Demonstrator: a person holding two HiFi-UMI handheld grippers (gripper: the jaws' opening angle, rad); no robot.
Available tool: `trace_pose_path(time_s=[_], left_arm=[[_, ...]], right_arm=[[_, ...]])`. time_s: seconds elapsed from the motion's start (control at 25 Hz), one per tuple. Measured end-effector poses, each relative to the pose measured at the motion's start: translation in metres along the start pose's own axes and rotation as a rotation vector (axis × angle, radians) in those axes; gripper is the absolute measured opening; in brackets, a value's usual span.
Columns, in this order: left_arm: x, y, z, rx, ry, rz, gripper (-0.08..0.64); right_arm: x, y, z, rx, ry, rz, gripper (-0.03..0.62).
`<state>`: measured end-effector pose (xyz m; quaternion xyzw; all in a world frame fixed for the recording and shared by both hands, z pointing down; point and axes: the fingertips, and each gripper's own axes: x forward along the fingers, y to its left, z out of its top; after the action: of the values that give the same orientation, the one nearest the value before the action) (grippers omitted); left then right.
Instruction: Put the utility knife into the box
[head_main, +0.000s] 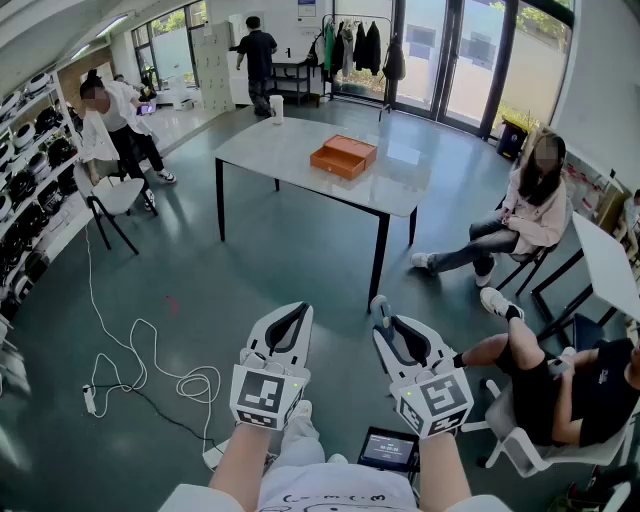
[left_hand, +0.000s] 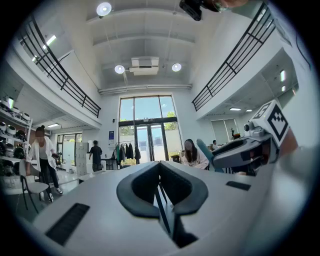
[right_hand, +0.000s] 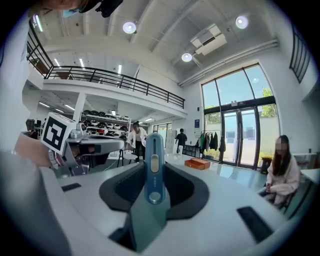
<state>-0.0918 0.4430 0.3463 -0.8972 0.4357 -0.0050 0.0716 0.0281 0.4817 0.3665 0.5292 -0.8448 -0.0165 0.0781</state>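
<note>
Right now we hold both tools low in front of us, at the bottom centre of the head view. Our left tool (head_main: 297, 312) has its jaws pressed together on nothing. It has no job at this stage, we judge, and simply rides alongside. Just beside it, our right tool (head_main: 388, 320) is pinching the utility knife (right_hand: 152, 165). The blue handle stands upright between the pads, slider facing the camera, with its end poking out past the jaw tips. We think that hold steadies the knife for carrying and leaves a free end to lower in first.

Further out, a white cable (head_main: 140, 370) loops over the floor at the lower left, off to the side of the straight line ahead.

Beyond that open floor, in the upper centre of the frame, stands the grey desk (head_main: 270, 150) with the orange box (head_main: 343, 156) resting on its top, well apart from the knife. The box is too small to tell whether it lies open. Nothing is in place yet, so the carry across to the desk comes first.
</note>
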Motion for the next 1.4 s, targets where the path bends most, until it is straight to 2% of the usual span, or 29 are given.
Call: trace_pose_path(time_s=[0.32, 0.6, 1.04, 1.4], left_arm=[[0.022, 0.037, -0.004, -0.003, 0.000, -0.008, 0.015], [0.064, 0.081, -0.013, -0.015, 0.000, -0.032, 0.015], [0.133, 0.145, -0.019, -0.026, -0.025, -0.087, 0.015], [0.158, 0.188, -0.025, -0.036, -0.031, -0.091, 0.015]], right_arm=[[0.042, -0.007, 0.005, 0.002, 0.014, -0.020, 0.132], [0.098, -0.021, 0.007, 0.042, 0.018, -0.017, 0.132], [0.182, -0.049, 0.022, 0.024, 0.028, -0.059, 0.132], [0.230, -0.053, 0.028, 0.043, 0.020, -0.069, 0.132]])
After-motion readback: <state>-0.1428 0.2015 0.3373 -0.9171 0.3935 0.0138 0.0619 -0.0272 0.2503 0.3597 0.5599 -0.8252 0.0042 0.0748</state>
